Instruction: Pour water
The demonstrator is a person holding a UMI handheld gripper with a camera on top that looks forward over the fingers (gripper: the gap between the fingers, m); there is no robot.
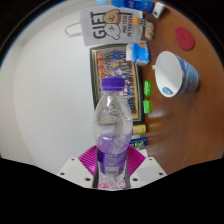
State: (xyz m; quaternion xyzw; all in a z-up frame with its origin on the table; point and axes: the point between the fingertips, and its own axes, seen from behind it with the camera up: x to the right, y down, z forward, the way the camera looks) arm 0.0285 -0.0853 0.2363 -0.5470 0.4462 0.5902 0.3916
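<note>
A clear plastic water bottle [112,125] with a purple cap and a purple label stands upright between my fingers. Both pink pads [92,160] press against its lower body, so my gripper [112,168] is shut on it. The bottle hides the table just ahead of the fingers. Beyond it to the right, a white paper cup [176,75] with a blue pattern lies tilted, its open mouth turned toward me.
A framed board or book [122,66] lies on the white table [40,100] beyond the bottle. A white "GIFT" bag [105,28] stands farther back. A red round disc [186,40] lies far right. Small green and yellow items [146,103] sit right of the bottle.
</note>
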